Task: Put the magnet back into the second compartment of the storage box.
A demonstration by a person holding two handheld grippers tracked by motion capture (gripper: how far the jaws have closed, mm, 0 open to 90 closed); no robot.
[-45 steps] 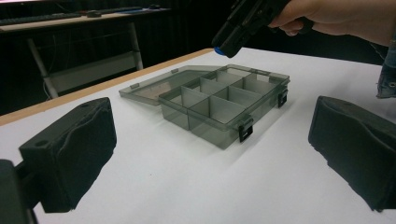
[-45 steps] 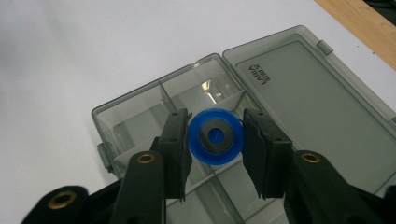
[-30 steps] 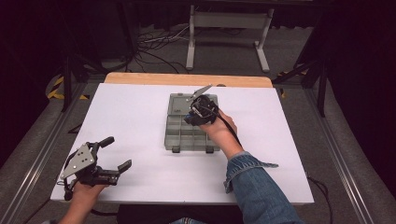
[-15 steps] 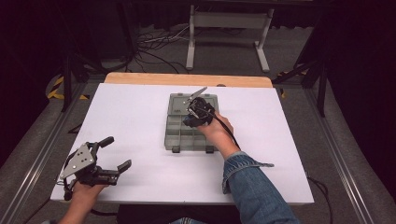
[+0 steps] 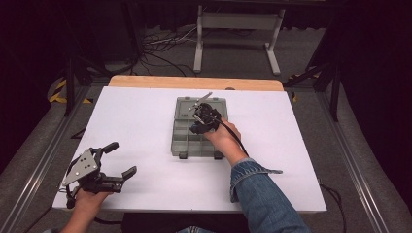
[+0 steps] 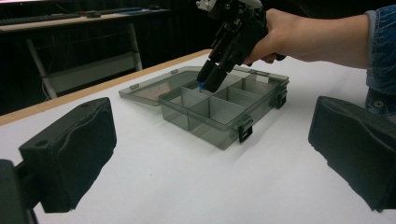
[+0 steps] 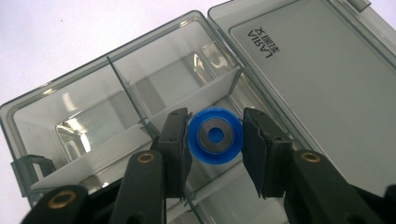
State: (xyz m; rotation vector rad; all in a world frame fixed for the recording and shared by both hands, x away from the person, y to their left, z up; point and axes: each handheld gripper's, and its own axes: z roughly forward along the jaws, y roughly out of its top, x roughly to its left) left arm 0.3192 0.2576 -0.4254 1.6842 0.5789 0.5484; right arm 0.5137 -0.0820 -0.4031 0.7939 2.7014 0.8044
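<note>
A smoky clear compartment box [image 5: 187, 141] lies open mid-table, its lid [image 5: 214, 103] flat on the far side. My right gripper [image 5: 196, 127] points down into the box's middle compartments, shut on a small blue disc with a metal centre [image 7: 215, 136]. The disc hangs just above a divider [image 7: 196, 95], and its blue edge peeks out at the jaw tips [image 6: 201, 85]. My left gripper [image 5: 121, 159] rests near the table's front left corner, far from the box, open with nothing between its black pads [image 6: 70, 154].
The white table top [image 5: 136, 116] ends in a wooden strip [image 5: 194, 82] at the far edge. A denim sleeve [image 5: 262, 189] crosses the table's front right. Beyond the table stand a metal frame [image 5: 233, 29] and floor cables.
My right gripper has shifted slightly left over the box with the blue disc still in it. My left gripper has stayed put.
</note>
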